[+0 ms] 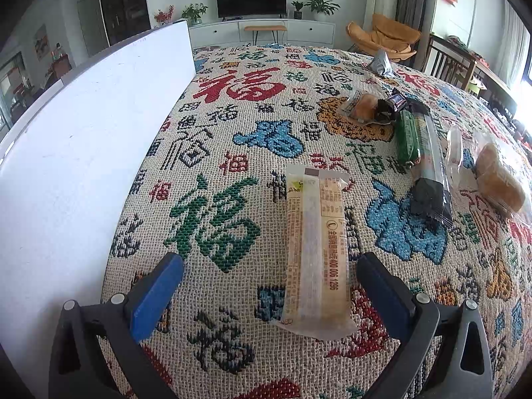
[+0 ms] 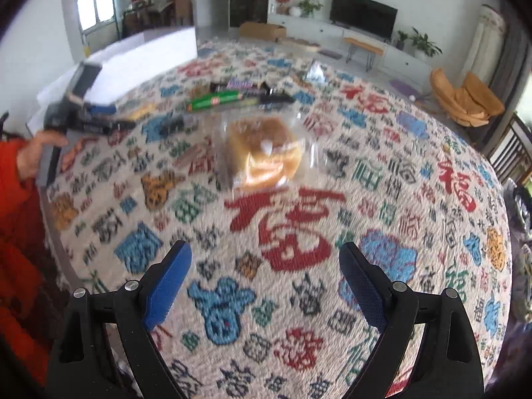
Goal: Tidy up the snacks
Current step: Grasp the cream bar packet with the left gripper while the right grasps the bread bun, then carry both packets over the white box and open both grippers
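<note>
My left gripper stands open just above the patterned tablecloth. A long beige snack packet lies flat between its blue pads, nearer the right one and touching neither. In the blurred right wrist view my right gripper is open with nothing between its fingers, above the cloth. A bun in clear wrap lies ahead of it. Further back lie a green packet and a dark chocolate bar. The left gripper shows at the left, held by a hand.
A white box stands along the left edge of the table. To the right lie a green packet, a long dark packet, wrapped bread, a small bun and a silver pouch. An orange sleeve is at the left.
</note>
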A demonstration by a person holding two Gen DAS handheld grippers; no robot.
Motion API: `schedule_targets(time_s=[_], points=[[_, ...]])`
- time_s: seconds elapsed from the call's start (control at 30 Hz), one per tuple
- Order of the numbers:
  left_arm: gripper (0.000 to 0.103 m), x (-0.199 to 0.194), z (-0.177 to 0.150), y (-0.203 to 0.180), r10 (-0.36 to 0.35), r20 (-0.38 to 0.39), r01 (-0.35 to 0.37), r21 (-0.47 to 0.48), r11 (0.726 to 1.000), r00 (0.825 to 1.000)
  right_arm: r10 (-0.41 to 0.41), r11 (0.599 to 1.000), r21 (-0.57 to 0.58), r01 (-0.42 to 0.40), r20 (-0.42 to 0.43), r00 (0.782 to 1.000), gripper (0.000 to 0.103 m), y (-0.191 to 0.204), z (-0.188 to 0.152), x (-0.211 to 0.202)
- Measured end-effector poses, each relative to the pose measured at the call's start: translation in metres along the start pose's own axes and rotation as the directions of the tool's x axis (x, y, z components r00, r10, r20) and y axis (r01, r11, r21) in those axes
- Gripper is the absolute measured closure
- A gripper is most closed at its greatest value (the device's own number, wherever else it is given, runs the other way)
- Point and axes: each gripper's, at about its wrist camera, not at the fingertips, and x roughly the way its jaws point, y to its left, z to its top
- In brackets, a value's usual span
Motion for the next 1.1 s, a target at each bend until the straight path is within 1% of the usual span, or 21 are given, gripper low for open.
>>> schedule_targets(time_s=[0.07,0.13,0.23,0.27,0.3,0.33,0.37,0.43,0.5,0.53,0.57,0.6,0.63,0.67,0.7,0.73,0.8,0.87,0.93,1.0,1.1], points=[[0.000,0.000,0.000,0.000,0.000,0.000,0.000,0.000,1.000,1.000,0.016,1.000,0.013,-0.016,0.035,0.999,0.010,-0.006,0.030,0.005],[0.000,0.000,0.000,0.000,0.000,0.000,0.000,0.000,1.000,1.000,0.013,1.000,-0.025,-0.012,0.009,1.000,0.010,-0.007,0.060,0.028],[0.000,0.001,0.000,0.000,0.000,0.000,0.000,0.000,1.000,1.000,0.003,0.999,-0.047,-0.009,-0.110,0.994,0.010,-0.013,0.092,0.083],[0.000,0.001,0.000,0.000,0.000,0.000,0.000,0.000,1.000,1.000,0.029,0.999,-0.025,-0.033,-0.157,0.987,0.010,-0.017,0.097,0.101],[0.000,0.001,0.000,0.000,0.000,0.000,0.000,0.000,1.000,1.000,0.089,0.996,0.009,-0.089,-0.215,0.973,0.009,-0.018,0.098,0.121],[0.000,0.001,0.000,0.000,0.000,0.000,0.000,0.000,1.000,1.000,0.118,0.993,0.024,-0.116,-0.271,0.955,0.009,-0.016,0.096,0.137],[0.000,0.001,0.000,0.000,0.000,-0.001,0.000,0.000,1.000,1.000,0.084,0.995,-0.018,-0.094,-0.290,0.953,0.005,-0.008,0.093,0.146],[0.000,0.001,0.000,0.000,0.000,0.000,0.000,0.000,1.000,1.000,-0.002,0.992,-0.123,-0.033,-0.280,0.960,0.005,0.010,0.090,0.149],[0.000,0.001,0.001,0.000,-0.002,-0.004,0.002,0.000,1.000,1.000,-0.040,0.997,-0.076,0.018,-0.300,0.953,0.008,0.013,0.089,0.150],[0.000,0.003,0.003,0.000,-0.006,-0.018,0.006,0.004,1.000,1.000,-0.054,0.998,-0.041,0.043,-0.307,0.950,0.008,0.012,0.088,0.147],[0.001,0.004,0.007,0.000,-0.013,-0.053,0.013,0.011,1.000,0.999,-0.057,0.998,-0.010,0.057,-0.313,0.948,0.013,0.009,0.087,0.143],[0.005,0.004,0.011,0.001,-0.026,-0.081,0.026,0.007,1.000,0.996,-0.054,0.998,0.014,0.061,-0.304,0.951,0.020,0.009,0.085,0.137],[0.026,0.001,0.013,0.001,-0.042,-0.081,0.042,0.002,0.999,0.996,-0.052,0.997,0.045,0.069,-0.294,0.954,0.023,0.007,0.082,0.128],[0.037,-0.004,0.015,0.000,-0.067,-0.077,0.067,0.000,0.998,0.995,-0.051,0.993,0.086,0.078,-0.286,0.957,0.025,0.004,0.080,0.118],[0.063,-0.007,0.017,-0.002,-0.104,-0.087,0.104,0.004,0.995,0.991,-0.039,0.988,0.133,0.077,-0.268,0.963,0.026,0.001,0.077,0.108],[0.074,-0.009,0.017,-0.004,-0.122,-0.096,0.123,0.006,0.992,0.988,-0.021,0.983,0.174,0.064,-0.239,0.971,0.026,-0.001,0.075,0.095],[0.074,-0.017,0.016,-0.004,-0.156,-0.068,0.156,-0.010,0.988,0.985,0.015,0.973,0.228,0.025,-0.173,0.985,0.026,0.002,0.075,0.072],[0.074,-0.030,0.013,-0.001,-0.191,-0.041,0.189,-0.052,0.981,0.981,0.040,0.964,0.267,-0.007,-0.118,0.992,0.026,0.009,0.081,0.051],[0.074,-0.055,0.010,0.008,-0.251,0.007,0.250,-0.109,0.962,0.968,0.070,0.956,0.290,-0.049,-0.065,0.995,0.026,0.019,0.092,0.032],[0.074,-0.089,0.008,0.021,-0.303,0.069,0.311,-0.158,0.937,0.950,0.124,0.946,0.303,-0.117,-0.003,0.992,0.026,0.036,0.112,0.017],[0.074,-0.140,0.008,0.052,-0.305,0.155,0.331,-0.197,0.923,0.940,0.232,0.926,0.282,-0.252,0.102,0.967,0.026,0.075,0.155,0.000]])
